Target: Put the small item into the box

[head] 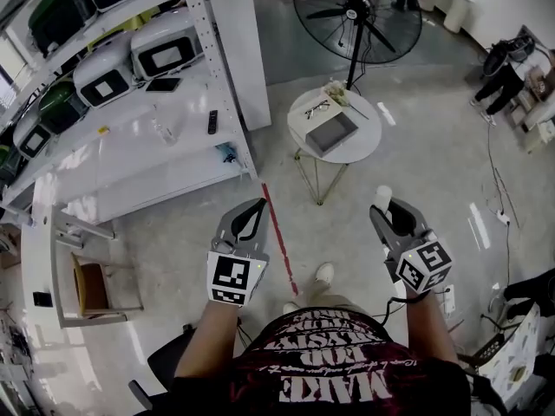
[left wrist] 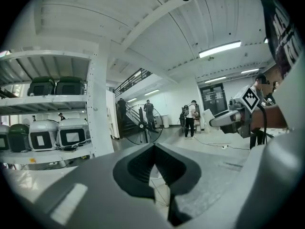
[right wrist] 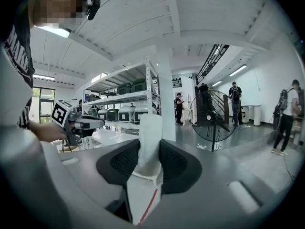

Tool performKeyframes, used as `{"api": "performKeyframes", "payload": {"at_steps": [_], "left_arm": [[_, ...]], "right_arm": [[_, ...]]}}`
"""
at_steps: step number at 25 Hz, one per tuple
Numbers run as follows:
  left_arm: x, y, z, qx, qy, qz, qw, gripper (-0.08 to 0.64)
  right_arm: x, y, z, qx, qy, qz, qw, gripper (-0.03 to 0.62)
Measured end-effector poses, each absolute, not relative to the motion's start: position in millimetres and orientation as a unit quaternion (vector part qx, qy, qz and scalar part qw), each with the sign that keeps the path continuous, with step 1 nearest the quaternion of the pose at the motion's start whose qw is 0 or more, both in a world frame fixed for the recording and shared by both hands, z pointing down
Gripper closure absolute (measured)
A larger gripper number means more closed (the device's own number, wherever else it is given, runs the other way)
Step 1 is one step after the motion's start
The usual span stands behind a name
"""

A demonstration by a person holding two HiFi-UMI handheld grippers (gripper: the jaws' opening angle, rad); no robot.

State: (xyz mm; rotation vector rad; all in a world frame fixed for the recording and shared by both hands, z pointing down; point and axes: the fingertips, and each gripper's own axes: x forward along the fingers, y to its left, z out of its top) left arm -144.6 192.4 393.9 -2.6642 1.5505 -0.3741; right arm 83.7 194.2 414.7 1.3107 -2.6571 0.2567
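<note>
The left gripper (head: 257,206) is pressed together on nothing, idle since one suffices here. Ahead, the grey box (head: 332,133) sits on a round surface (head: 368,139). The right gripper (head: 386,206) pinches the small white item (right wrist: 148,142), possibly foam, upright and ready to carry over.

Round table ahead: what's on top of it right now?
A grey box, a pair of glasses and some small bits I can't identify sit on the round table. The tabletop under the box is covered.
</note>
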Motion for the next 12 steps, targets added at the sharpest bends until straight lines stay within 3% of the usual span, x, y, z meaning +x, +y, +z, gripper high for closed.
{"api": "performKeyframes", "payload": {"at_steps": [12], "left_arm": [[-132.5,115.3,399.8,-0.853,0.507,-0.124,0.009,0.560]], "right_arm": [[98.5,114.6,422.0,0.436,-0.891,0.099,0.085,0.436]]}}
